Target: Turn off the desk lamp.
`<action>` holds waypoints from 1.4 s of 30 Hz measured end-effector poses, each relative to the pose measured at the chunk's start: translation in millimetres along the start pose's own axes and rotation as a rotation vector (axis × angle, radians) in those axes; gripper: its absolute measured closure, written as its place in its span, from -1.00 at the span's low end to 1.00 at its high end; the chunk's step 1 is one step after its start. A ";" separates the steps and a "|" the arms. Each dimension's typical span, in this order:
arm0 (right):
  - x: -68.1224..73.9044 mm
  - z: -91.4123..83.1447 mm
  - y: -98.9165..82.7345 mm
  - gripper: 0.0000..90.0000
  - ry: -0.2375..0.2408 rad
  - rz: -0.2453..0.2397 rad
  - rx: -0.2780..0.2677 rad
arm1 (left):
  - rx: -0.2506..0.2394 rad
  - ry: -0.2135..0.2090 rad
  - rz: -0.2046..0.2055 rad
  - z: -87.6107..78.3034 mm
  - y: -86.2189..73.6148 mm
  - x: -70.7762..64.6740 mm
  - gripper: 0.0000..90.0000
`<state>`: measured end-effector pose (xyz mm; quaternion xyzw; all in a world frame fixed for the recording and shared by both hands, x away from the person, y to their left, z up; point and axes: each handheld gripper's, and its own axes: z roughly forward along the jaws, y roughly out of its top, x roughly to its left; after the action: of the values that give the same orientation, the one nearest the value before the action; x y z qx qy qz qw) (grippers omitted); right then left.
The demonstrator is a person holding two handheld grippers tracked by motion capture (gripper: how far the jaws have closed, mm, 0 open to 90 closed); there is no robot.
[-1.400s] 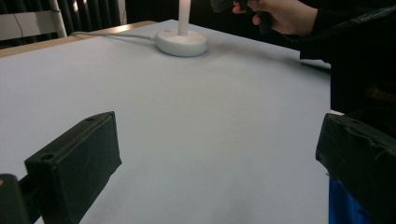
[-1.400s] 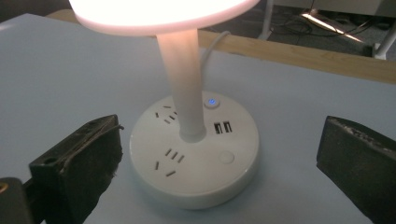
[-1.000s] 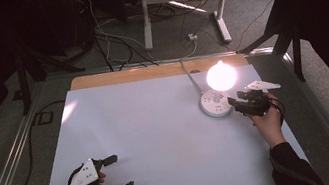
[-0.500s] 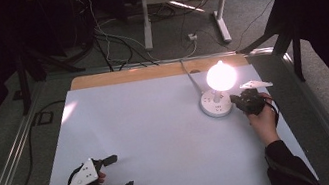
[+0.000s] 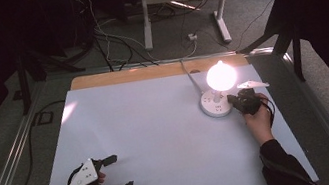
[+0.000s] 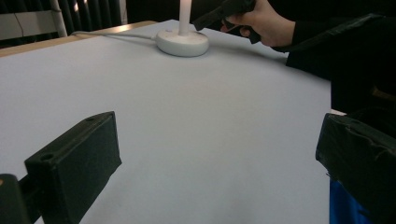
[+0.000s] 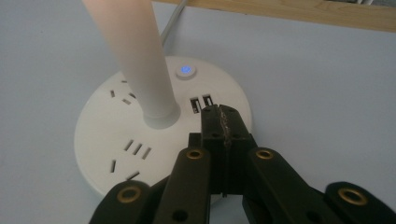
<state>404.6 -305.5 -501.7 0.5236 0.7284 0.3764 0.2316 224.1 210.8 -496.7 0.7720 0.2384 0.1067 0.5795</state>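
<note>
Now the right gripper (image 7: 220, 122) overhangs the lamp base (image 7: 107, 140).

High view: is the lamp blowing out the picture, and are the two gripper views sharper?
High view: the lamp head is a blown-out glare, surroundings dark. Right gripper view: lamp base evenly lit and sharp, stem overexposed. Left gripper view: table clear, near jaws soft.

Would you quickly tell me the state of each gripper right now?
Left gripper: open, holding nothing.
Right gripper: closed, holding nothing, its tips above the lamp base.
</note>
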 end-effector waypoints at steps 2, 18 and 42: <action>0.1 0.8 -0.2 1.00 -0.001 -0.002 0.002 | 0.001 0.000 -0.001 0.1 -0.1 0.0 -0.99; -3.8 2.2 -3.3 1.00 -0.005 -0.006 -0.002 | 0.000 -0.001 0.002 -0.4 0.4 -0.8 -0.99; -3.0 -3.0 1.7 1.00 0.017 0.003 -0.040 | -0.001 0.001 0.000 -0.1 -0.1 0.0 -0.99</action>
<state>404.4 -308.9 -498.6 0.5166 0.7221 0.3955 0.2352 224.1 210.9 -496.8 0.7715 0.2385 0.1074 0.5799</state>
